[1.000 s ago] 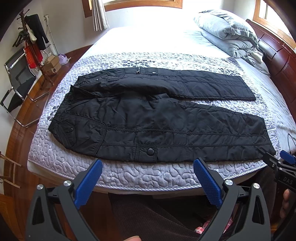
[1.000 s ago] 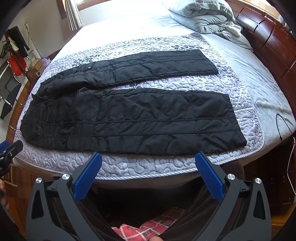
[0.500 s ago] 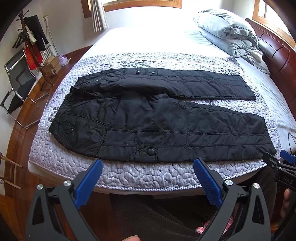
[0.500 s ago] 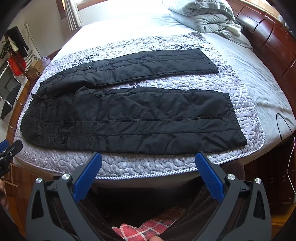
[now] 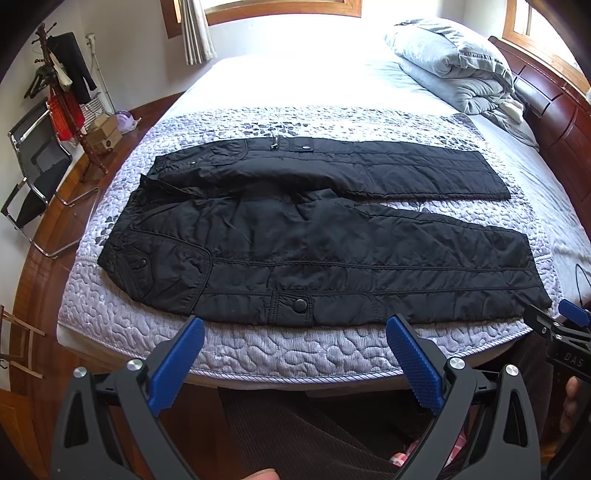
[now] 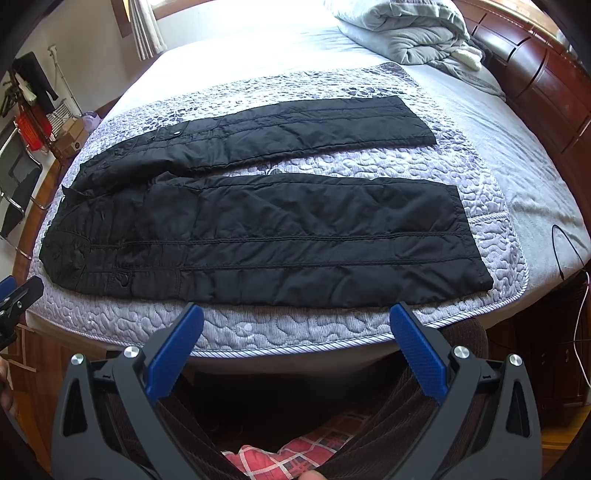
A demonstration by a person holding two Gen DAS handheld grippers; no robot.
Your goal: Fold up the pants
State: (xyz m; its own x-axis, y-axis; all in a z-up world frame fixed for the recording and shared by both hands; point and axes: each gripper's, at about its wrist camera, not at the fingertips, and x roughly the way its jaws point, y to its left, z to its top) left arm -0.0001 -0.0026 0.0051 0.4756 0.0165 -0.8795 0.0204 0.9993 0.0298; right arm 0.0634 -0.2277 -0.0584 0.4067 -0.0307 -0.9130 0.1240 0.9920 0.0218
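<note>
Black quilted pants [image 5: 314,240] [image 6: 280,229] lie flat on a lilac quilted cover [image 5: 295,350] [image 6: 295,328], waist to the left, both legs spread apart and running right. My left gripper [image 5: 295,325] hovers open just off the bed's near edge, in front of the near leg's snap pocket [image 5: 300,305]. My right gripper [image 6: 295,314] is open too, short of the near leg's lower edge. Nothing sits between either pair of blue pads [image 5: 177,365] [image 6: 417,354]. The right gripper [image 5: 557,328] shows at the left wrist view's right edge.
A folded grey duvet [image 5: 454,70] [image 6: 402,33] lies at the bed's head by a dark wooden headboard [image 6: 535,85]. A coat stand [image 5: 62,92], a folding chair [image 5: 33,177] and boxes stand on the wooden floor at left. A person's legs [image 6: 369,435] are below the grippers.
Both grippers hold nearly still; the left wrist view has crept very slightly. The pants have not moved.
</note>
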